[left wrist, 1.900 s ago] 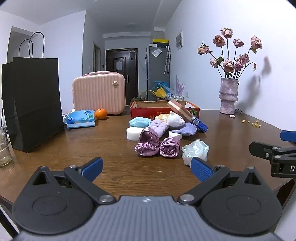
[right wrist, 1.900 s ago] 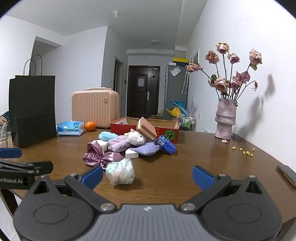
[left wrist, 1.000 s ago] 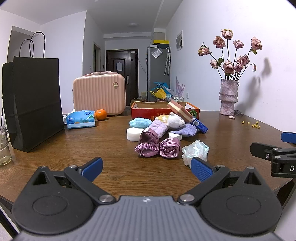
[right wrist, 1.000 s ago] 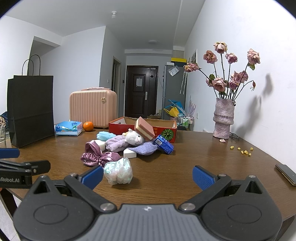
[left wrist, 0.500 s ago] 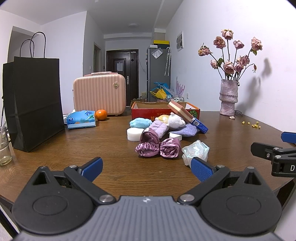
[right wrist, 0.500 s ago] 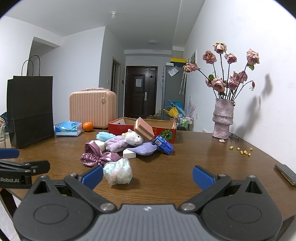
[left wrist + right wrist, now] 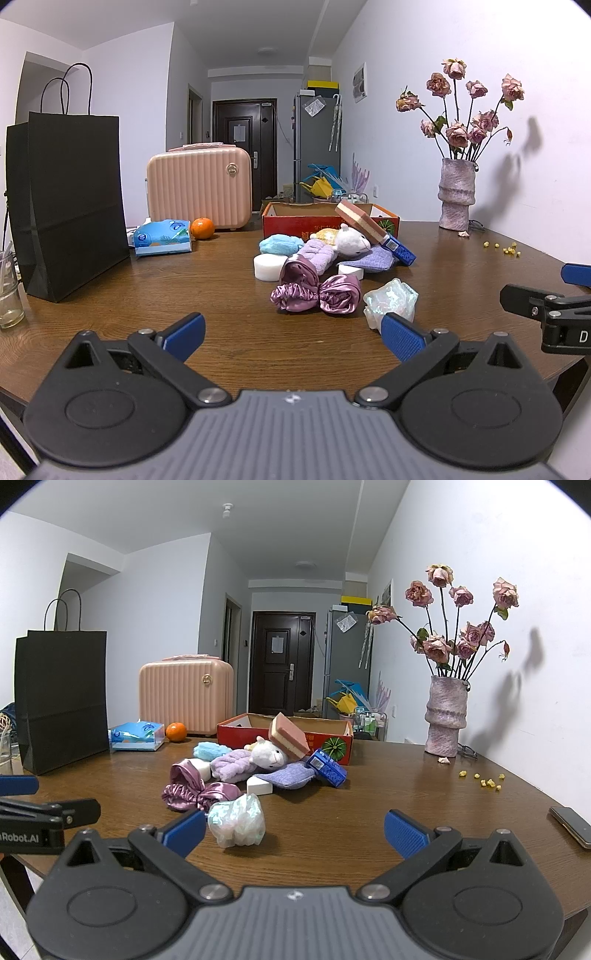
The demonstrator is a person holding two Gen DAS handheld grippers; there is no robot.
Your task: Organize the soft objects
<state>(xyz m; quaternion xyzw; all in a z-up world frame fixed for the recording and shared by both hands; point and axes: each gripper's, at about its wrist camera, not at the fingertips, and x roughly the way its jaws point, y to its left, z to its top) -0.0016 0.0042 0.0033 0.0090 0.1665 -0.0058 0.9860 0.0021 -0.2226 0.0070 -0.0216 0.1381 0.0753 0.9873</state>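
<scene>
A pile of soft things lies mid-table: a purple satin scrunchie [image 7: 314, 291] [image 7: 192, 794], a crumpled pale bag [image 7: 391, 299] [image 7: 236, 819], a white plush toy [image 7: 351, 240] [image 7: 267, 757], a lilac towel [image 7: 317, 254], a blue puff [image 7: 279, 243], white sponges [image 7: 267, 266] and a purple cloth [image 7: 373, 258]. A red cardboard box [image 7: 328, 221] [image 7: 332, 738] stands behind them. My left gripper [image 7: 291, 334] is open and empty near the front edge. My right gripper [image 7: 295, 829] is open and empty, the pale bag by its left finger.
A black paper bag [image 7: 70, 199] stands at the left, with a glass [image 7: 9, 291] beside it. A pink case [image 7: 199, 184], a tissue pack [image 7: 162, 236] and an orange [image 7: 202, 228] sit at the back. A vase of roses [image 7: 456, 199] stands right. A phone [image 7: 570, 825] lies far right.
Both grippers have drifted slightly; the view of the table has barely shifted. Both stay open and empty, and nothing on the table has moved.
</scene>
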